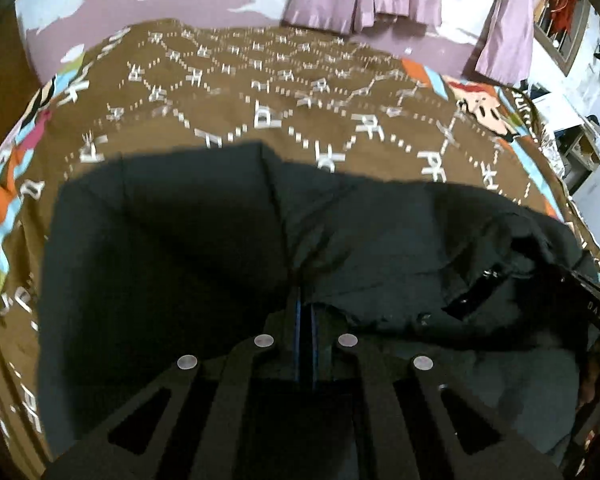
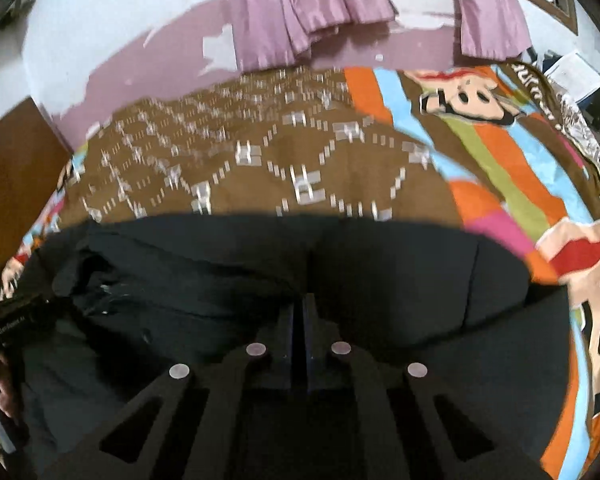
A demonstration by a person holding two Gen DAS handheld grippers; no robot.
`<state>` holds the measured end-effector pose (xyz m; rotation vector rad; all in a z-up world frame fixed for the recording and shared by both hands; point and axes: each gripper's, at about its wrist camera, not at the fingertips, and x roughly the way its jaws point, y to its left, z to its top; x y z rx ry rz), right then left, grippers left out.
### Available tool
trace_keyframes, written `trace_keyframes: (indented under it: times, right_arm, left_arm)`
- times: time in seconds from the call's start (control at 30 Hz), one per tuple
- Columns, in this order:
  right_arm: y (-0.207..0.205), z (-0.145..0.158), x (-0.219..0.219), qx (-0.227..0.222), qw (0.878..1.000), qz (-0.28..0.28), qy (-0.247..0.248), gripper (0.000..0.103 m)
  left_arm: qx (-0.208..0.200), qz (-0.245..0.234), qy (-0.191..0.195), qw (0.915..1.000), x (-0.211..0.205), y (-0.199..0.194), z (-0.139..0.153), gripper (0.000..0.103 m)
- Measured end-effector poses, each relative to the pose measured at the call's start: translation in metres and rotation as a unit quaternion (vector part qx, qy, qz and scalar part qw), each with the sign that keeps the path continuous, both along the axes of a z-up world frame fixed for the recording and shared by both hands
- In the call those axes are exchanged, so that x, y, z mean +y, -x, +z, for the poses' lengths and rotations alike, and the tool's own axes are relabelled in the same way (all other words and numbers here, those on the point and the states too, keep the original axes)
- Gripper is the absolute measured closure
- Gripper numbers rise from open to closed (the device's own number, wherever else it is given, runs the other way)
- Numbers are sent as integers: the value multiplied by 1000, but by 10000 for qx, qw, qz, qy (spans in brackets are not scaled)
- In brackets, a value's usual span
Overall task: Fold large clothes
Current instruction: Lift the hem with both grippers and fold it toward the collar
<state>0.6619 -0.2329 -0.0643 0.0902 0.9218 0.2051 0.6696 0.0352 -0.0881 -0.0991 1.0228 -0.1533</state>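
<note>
A large black garment lies spread on a bed, filling the lower half of both wrist views. In the left wrist view my left gripper is shut, its fingertips pinching a pucker of the black cloth, and creases run out from that spot. The right wrist view shows the same garment, with my right gripper shut on its cloth where the folds converge. A bunched section with a strap and small metal fittings lies between the two grippers.
A brown bedcover with a white lattice pattern and bright cartoon stripes lies under the garment. Pink curtains hang beyond the bed. A hand shows at the left edge. Shelves stand far right.
</note>
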Motion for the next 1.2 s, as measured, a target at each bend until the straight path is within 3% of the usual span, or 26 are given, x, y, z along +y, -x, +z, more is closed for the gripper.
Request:
trace_keyframes:
  times: [0.2,0.3,0.4,0.57,0.6,0.67,0.73,0.8,0.9,1.03,1.2]
  right_arm:
    - [-3,-32,11,468,9983,42,342,99]
    - [0,-37,13,464,9981,-1,405,99]
    - [10,-33,13,198,9991,22,382,98]
    - [33,8,-12,-516,9977,-116,-413,79]
    - [38,18,-16,-712,9962,-163,-468,77]
    - [42,41,-18,-1080,9923,-194,-581,77]
    - [36,54,-13,-1186,9901,-203,-725,77]
    - [24,60,-3,-1079,9899,-142,-913,77]
    - [6,56,16,-837,9898,-12,-1152,77]
    - [-16,28,41,-115,9926,137,-1202,77]
    - [-23,-7,50,668,9938,252,-852,82]
  left_arm:
    - [175,-102,-634,9978,-17,-1,-26,101]
    - [39,-127,-684,9976,-17,5,-26,101]
    - [-294,-121,-282,9991,-5,17,-13,99]
    - [-760,-57,367,9964,23,35,20,90]
    - [-1014,28,496,9936,28,40,30,88]
    - [-1542,243,796,9845,34,47,50,73]
    - [-1787,365,946,9787,33,45,63,70]
    - [-1689,246,944,9808,23,30,73,70]
    - [-1387,16,625,9884,1,10,71,70]
    - [-719,-179,194,9971,-29,-7,43,70]
    - [-283,-616,-383,9970,-40,3,-5,70]
